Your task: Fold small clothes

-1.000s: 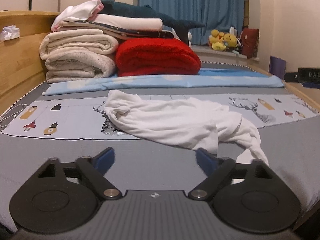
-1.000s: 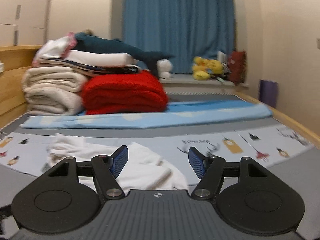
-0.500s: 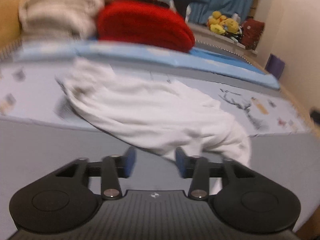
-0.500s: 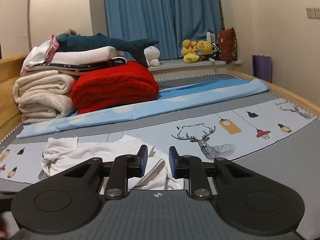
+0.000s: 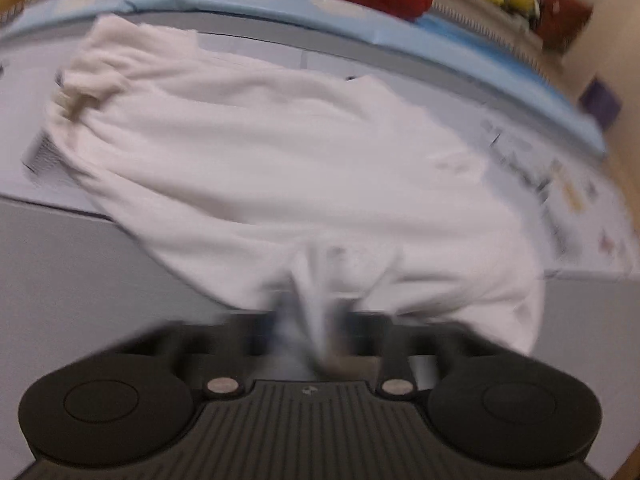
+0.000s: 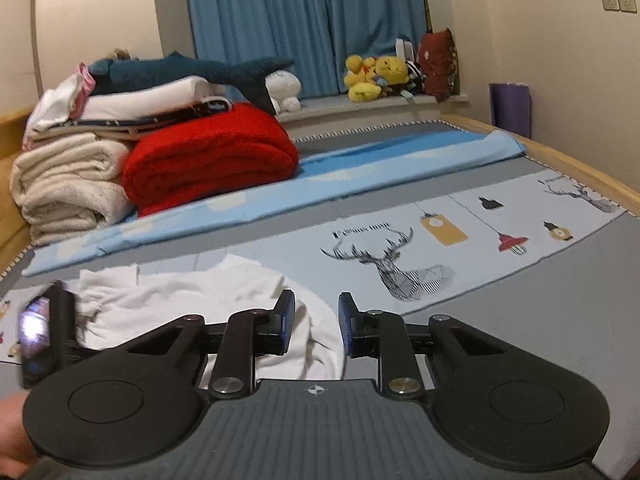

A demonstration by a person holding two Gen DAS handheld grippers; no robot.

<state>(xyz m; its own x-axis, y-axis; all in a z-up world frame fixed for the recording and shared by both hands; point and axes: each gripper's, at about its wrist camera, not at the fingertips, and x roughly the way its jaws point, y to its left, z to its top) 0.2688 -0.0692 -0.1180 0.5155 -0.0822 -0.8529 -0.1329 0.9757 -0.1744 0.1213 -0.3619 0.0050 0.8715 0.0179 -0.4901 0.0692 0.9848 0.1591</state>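
White shirt (image 5: pixel 288 168) lies crumpled on the bed (image 6: pixel 540 320), below the red blanket (image 6: pixel 208 160), not folded yet. Left gripper (image 5: pixel 310 320) jaws have just closed, pinching its near edge. Right gripper (image 6: pixel 316 324) jaws stand narrow, with shirt cloth between them, not squeezed.

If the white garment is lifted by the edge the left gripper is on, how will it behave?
Probably floppy: the white garment lies rumpled in soft folds on the bed, so most would hang and drag. It looks thin, likely light. The left gripper seems shut on a bunched edge; blur hides how securely, so it might slip.
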